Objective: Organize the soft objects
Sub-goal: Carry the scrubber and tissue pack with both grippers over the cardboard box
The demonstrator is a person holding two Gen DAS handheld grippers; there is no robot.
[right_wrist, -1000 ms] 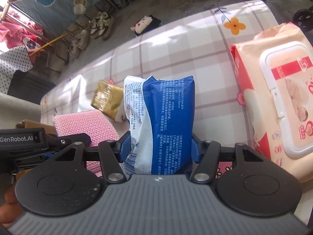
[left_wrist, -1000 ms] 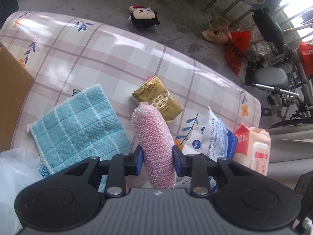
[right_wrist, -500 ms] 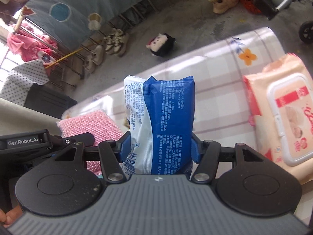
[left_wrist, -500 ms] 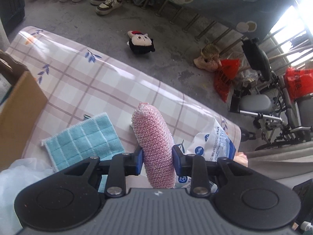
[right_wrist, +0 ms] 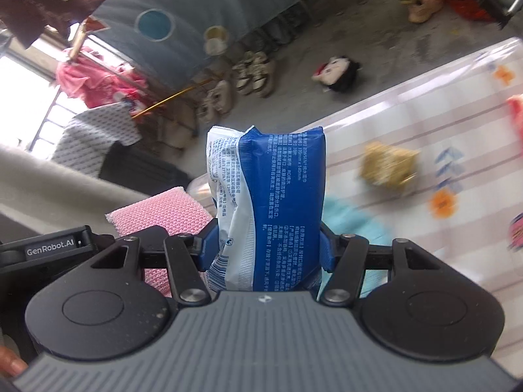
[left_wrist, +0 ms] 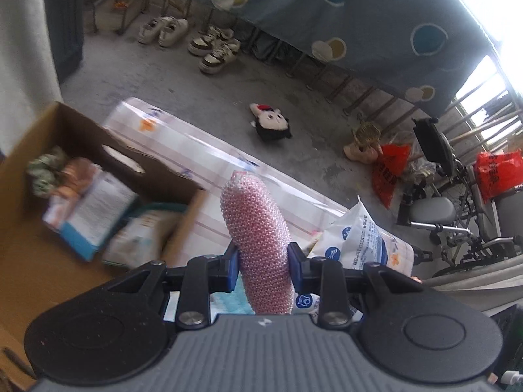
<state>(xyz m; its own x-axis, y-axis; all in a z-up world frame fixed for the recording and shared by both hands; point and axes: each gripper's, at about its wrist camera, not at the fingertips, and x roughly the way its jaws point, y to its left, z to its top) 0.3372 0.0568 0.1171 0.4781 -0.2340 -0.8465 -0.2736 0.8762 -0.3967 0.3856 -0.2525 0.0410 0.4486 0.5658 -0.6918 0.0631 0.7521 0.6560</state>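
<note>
Left gripper (left_wrist: 264,266) is clamped on a pink mesh scrub sponge (left_wrist: 258,241), blue pads pressing both sides, sponge sticking up past the fingertips and off the worktop (left_wrist: 209,150). Right gripper (right_wrist: 266,250) is clamped on a blue & white wet wipes pack (right_wrist: 278,202), pack standing on end btwn the pads w/ the printed back facing the cam, also held up in the air. In the right wrist view the sponge shows as a pink slab just left of the pack, w/ the other gripper's black body labelled GenRobot.AI next to it, so the two are close side by side. Left wrist view: open cardboard box (left_wrist: 108,150) on the left side, already has stuff in it, some packs and a greenish scrunched thing, all too blurry to name properly. The worktop has a pink plaid cloth w/ small flower prints. On it, right wrist view: a gold packet (right_wrist: 387,166) and a light blue cloth (right_wrist: 349,225) just under the gripper, both motion-blurred. A bit of red/pink pack at the far right edge, can't tell what. On the concrete floor past the worktop there's a plush doll (left_wrist: 273,124) w/ black hair, rows of sneakers (left_wrist: 214,49) by a rack, red plastic bags (left_wrist: 390,170) and an exercise-bike-looking thing on the right. Blue sheet w/ circles hangs behind.
</note>
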